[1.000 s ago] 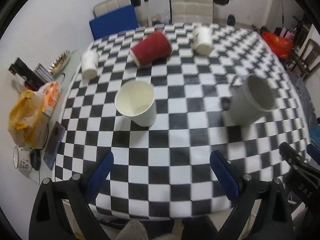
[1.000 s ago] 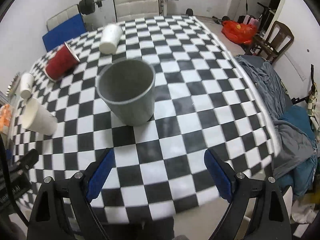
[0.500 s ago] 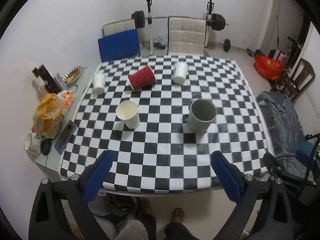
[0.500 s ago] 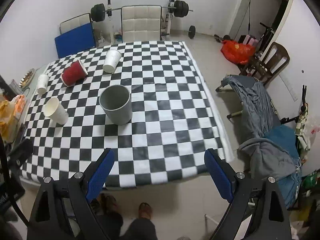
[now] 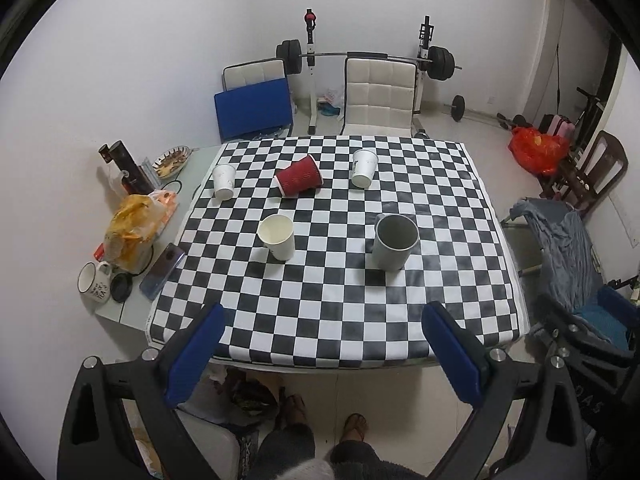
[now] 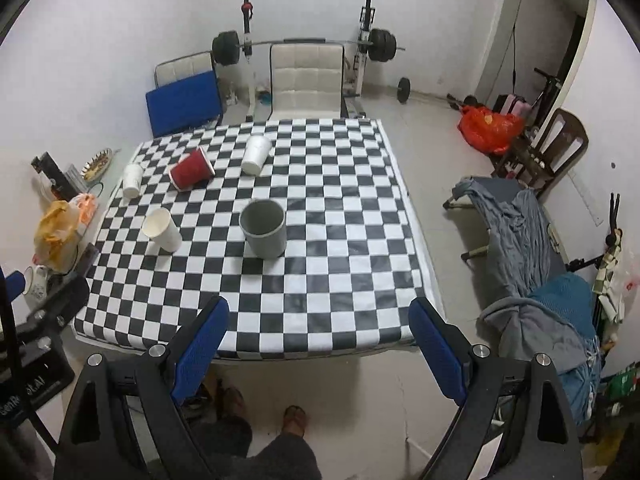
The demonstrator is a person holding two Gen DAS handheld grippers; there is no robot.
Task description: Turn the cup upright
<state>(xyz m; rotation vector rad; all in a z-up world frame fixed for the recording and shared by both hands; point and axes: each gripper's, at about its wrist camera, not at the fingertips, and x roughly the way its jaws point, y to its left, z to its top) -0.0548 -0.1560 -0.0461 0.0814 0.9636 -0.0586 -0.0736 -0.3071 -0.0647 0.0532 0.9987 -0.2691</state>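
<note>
A grey cup (image 5: 394,243) (image 6: 264,233) stands upright on the checkered table (image 5: 320,308) (image 6: 320,312). A cream paper cup (image 5: 277,237) (image 6: 161,228) stands upright to its left. A red cup (image 5: 299,180) (image 6: 191,169) lies on its side at the back. Two white cups (image 5: 224,181) (image 5: 363,167) lie on their sides near it. My left gripper (image 5: 320,340) and right gripper (image 6: 318,330) are open and empty, high above and behind the table's near edge.
A side table (image 5: 132,304) at the left holds a phone (image 5: 162,271), a mug (image 5: 94,282) and a yellow bag (image 5: 130,230). Chairs (image 5: 378,98) and a barbell rack stand behind the table. A cot with clothes (image 6: 532,248) stands at the right.
Both grippers have pulled up and back from the table, so the cups look much smaller. The cups have not moved.
</note>
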